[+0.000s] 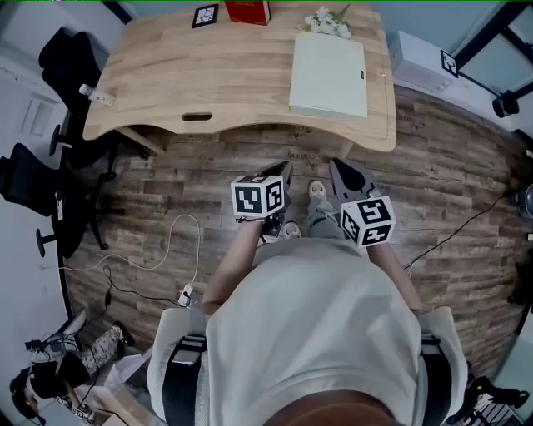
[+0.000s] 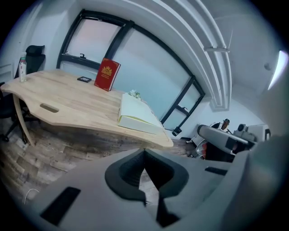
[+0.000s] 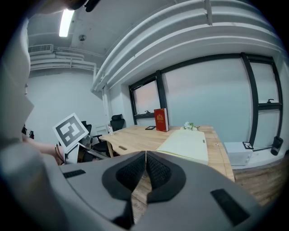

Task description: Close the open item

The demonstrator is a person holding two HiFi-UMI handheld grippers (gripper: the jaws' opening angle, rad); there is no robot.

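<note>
A large pale green book point(image 1: 329, 75) lies flat on the right part of the wooden table point(image 1: 208, 83), its cover down and its page edges showing along the near side point(image 2: 135, 122); it also shows as the pale book point(image 3: 187, 143) ahead of the right gripper. Both grippers are held low over the floor, well short of the table. My left gripper point(image 1: 285, 169) is shut with nothing in it, its tips meeting point(image 2: 144, 150). My right gripper point(image 1: 338, 166) is also shut and empty point(image 3: 146, 153).
A red book point(image 1: 247, 11) stands at the table's far edge beside a black marker tile point(image 1: 205, 15) and white flowers point(image 1: 327, 23). A bottle point(image 2: 22, 67) stands at the table's left end. Black chairs point(image 1: 67, 58) are at the left, a cable point(image 1: 166, 250) runs on the floor.
</note>
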